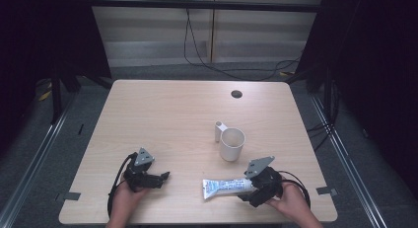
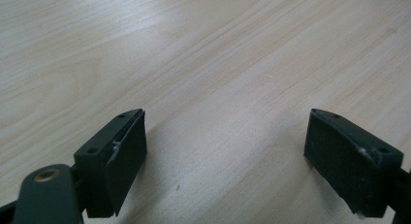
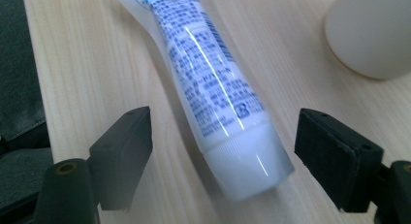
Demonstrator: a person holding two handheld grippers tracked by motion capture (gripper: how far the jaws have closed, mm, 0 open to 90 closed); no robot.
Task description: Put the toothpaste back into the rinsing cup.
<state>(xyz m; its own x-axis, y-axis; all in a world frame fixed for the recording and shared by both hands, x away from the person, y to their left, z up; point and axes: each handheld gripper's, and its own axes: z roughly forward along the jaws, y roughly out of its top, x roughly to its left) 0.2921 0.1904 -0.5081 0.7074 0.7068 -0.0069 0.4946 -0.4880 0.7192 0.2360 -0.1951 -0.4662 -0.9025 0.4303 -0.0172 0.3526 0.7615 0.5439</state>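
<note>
- Resting low over the near left part of the table, the left gripper was held in the person's left hand, its jaws pointing toward the table's middle.
- In the left gripper view, the left gripper had its jaws spread wide, with bare wood grain between them; they held nothing and touched no object.
- A black cable looped from the left gripper back toward the table's near edge.
- A white toothpaste tube with blue print lay flat near the front edge, right of centre, its crimped end pointing left and its cap end toward the right gripper.
- A white mug stood upright just beyond the tube, handle toward the far left, apart from the tube.
- The right gripper was held in the person's right hand at the near right of the table.
- In the right gripper view, the right gripper had its jaws wide apart, one on either side of the tube's white cap; a gap showed on each side, so neither jaw touched the tube.
- The mug's side appeared at that view's upper right.
</note>
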